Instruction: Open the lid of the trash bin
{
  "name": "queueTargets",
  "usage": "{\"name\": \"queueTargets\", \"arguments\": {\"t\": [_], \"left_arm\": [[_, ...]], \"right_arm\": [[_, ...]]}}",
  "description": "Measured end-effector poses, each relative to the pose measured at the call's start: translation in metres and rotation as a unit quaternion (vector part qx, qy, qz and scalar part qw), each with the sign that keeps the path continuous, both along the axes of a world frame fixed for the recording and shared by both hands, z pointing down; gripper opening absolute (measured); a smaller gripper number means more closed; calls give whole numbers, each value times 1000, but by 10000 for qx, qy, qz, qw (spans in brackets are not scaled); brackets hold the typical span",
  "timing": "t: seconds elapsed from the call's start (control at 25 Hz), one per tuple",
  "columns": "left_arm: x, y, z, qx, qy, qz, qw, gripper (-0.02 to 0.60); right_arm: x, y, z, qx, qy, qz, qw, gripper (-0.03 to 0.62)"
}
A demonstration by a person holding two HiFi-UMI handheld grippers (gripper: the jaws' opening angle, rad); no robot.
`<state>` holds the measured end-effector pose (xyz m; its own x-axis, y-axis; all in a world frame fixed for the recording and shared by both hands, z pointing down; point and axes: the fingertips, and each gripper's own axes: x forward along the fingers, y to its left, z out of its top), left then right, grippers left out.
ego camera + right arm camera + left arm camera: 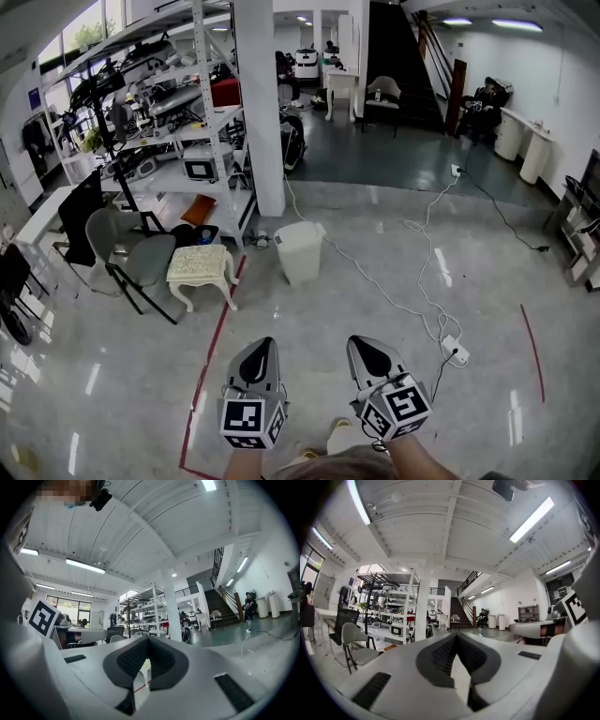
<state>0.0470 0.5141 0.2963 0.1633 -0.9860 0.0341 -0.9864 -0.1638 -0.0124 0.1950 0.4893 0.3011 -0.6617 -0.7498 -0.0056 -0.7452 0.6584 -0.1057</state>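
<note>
Trash bin [300,251] and grippers are well apart. The white bin stands on the glossy floor [394,412] ahead of us, just in front of the white pillar [259,103], with its lid [298,229] lying flat on top and closed as far as we can tell.

We hold both grippers low at the near edge of the head view, side by side and pointing forward toward the bin. The left gripper [268,341] has its jaws brought together at the tips, and its own view [456,635] shows the dark ribbed pads meeting there with nothing between them. The right gripper [357,339] is the same: in its own view [148,639] the tips touch and it grips nothing. Only bare floor and a bit of red line show through the narrow gap lower down.

To the left of the bin we see a small cream stool [200,266], and beside that a grey chair [141,255] in front of a metal shelf rack [187,122] crowded with equipment. A red tape line [214,356] runs along the floor from near the stool toward our left gripper. On the right, a white cable [398,298] trails from near the pillar to a power strip [455,350]. Dark stairs [403,66] rise at the back of the room.
</note>
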Motion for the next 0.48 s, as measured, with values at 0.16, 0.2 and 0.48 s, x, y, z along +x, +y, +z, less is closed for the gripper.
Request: {"name": "queueTargets", "arguments": {"t": [0.16,0.2,0.48], "left_arm": [[-4,-5,4,5,-28,34,10000,-9],[-5,-7,4,10,-29,40,10000,-9],[-11,-31,7,25,-9,30,10000,-9]], "right_arm": [[-4,-6,5,-2,5,28,10000,32],[-5,-9,5,9,-1,38,10000,32],[-9,-34,6,37,-13,43,10000,32]]}}
